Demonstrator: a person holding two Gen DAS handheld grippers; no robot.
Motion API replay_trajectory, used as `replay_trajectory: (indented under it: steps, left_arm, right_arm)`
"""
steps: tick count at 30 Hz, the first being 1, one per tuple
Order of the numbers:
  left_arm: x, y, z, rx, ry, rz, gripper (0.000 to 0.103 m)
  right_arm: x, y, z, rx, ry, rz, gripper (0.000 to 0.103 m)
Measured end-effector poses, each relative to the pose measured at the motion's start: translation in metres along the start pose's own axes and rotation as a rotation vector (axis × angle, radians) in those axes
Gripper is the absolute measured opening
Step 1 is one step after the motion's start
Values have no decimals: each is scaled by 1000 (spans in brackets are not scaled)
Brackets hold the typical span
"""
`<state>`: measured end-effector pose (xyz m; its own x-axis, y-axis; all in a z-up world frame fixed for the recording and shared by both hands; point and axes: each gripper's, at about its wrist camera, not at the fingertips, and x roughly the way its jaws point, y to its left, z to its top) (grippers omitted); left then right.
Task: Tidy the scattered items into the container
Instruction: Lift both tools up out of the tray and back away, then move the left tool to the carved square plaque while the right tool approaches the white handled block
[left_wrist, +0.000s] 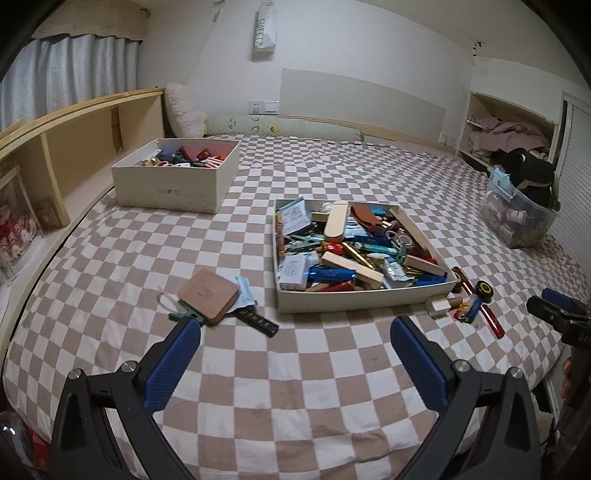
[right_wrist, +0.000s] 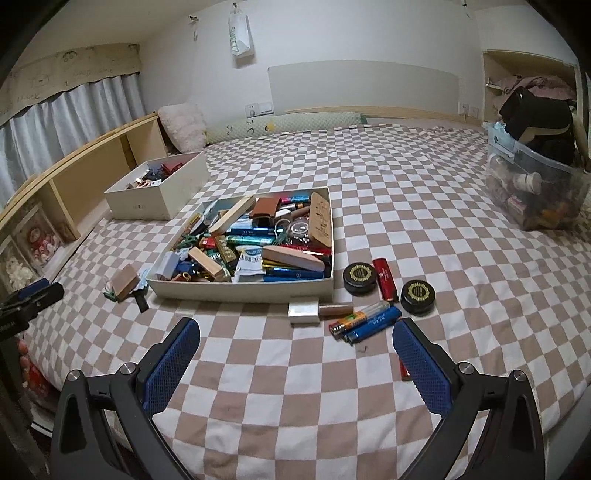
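Observation:
A shallow white box (left_wrist: 351, 300) (right_wrist: 240, 291) full of small items sits mid-bed. Left of it lie a brown leather pad (left_wrist: 208, 295) (right_wrist: 125, 282), a teal packet (left_wrist: 244, 293) and a black stick (left_wrist: 258, 322). Right of it lie two black round tins (right_wrist: 359, 277) (right_wrist: 418, 293), a red lighter (right_wrist: 385, 278), blue lighters (right_wrist: 373, 322), a battery (right_wrist: 347, 320) and a white-and-brown block (right_wrist: 318, 312). My left gripper (left_wrist: 295, 343) is open and empty, hovering before the box. My right gripper (right_wrist: 295, 343) is open and empty, near the blue lighters.
A deeper white box (left_wrist: 173, 181) (right_wrist: 155, 201) with items stands at the back left by a wooden shelf (left_wrist: 74, 147). A clear plastic bin (left_wrist: 517, 218) (right_wrist: 535, 192) stands at the right edge. The checkered bedsheet (left_wrist: 295, 387) covers the bed.

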<state>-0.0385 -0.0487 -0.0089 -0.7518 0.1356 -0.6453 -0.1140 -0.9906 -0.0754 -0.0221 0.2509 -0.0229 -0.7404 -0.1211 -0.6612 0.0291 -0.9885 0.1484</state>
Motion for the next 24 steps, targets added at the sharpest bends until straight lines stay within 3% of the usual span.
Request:
replay_trajectory:
  steps: [11, 24]
  left_arm:
    - [8, 42, -14, -28, 3, -9, 103]
    - [76, 73, -12, 73, 121, -106, 103]
  right_arm:
    - [14, 1, -22, 7, 21, 28, 103]
    - [39, -8, -48, 58, 16, 22, 103]
